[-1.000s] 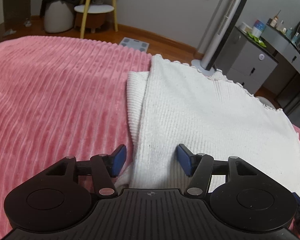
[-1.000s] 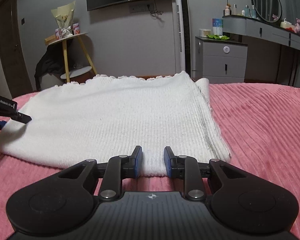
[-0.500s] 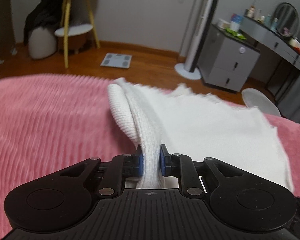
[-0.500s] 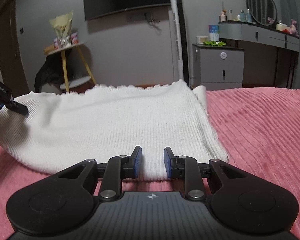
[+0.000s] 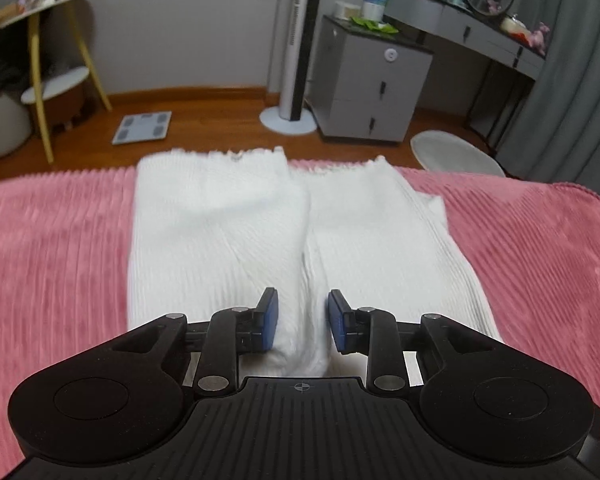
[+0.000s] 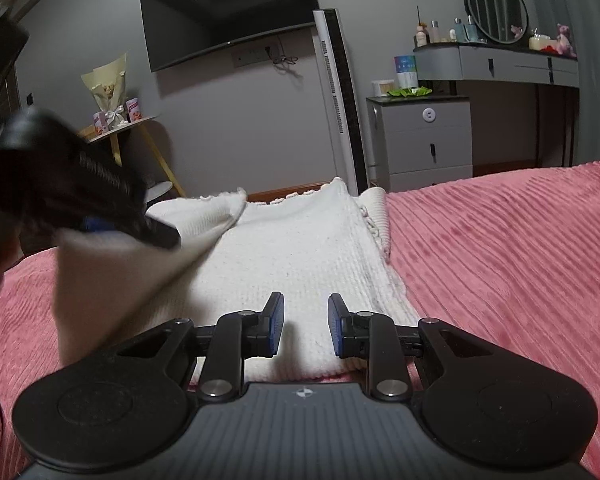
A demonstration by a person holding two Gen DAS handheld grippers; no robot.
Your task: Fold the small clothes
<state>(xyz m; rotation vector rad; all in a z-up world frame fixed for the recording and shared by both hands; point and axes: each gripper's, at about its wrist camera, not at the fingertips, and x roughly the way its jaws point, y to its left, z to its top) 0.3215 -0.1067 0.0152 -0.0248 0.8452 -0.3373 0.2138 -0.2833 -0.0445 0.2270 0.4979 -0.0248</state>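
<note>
A white ribbed knit garment (image 5: 228,232) lies on the pink bedspread (image 5: 52,248). Its left part is folded over toward the middle, and the fold's edge runs between my left gripper's fingers. My left gripper (image 5: 302,318) has its jaws apart, with the raised cloth fold between the blue pads. In the right wrist view the left gripper (image 6: 100,208) shows blurred above the lifted cloth edge. My right gripper (image 6: 305,324) is open and empty, low over the near edge of the garment (image 6: 312,256).
The pink ribbed bedspread (image 6: 500,264) spreads to both sides. Beyond the bed stand a tower fan (image 5: 296,40), a grey drawer cabinet (image 5: 368,88), a dressing table with a round mirror (image 6: 496,12), a yellow-legged side table (image 5: 48,52) and a floor scale (image 5: 142,128).
My left gripper closed on the garment's left edge, carried it over toward the middle, and its jaws have now opened. My right gripper has stayed in place, open.
</note>
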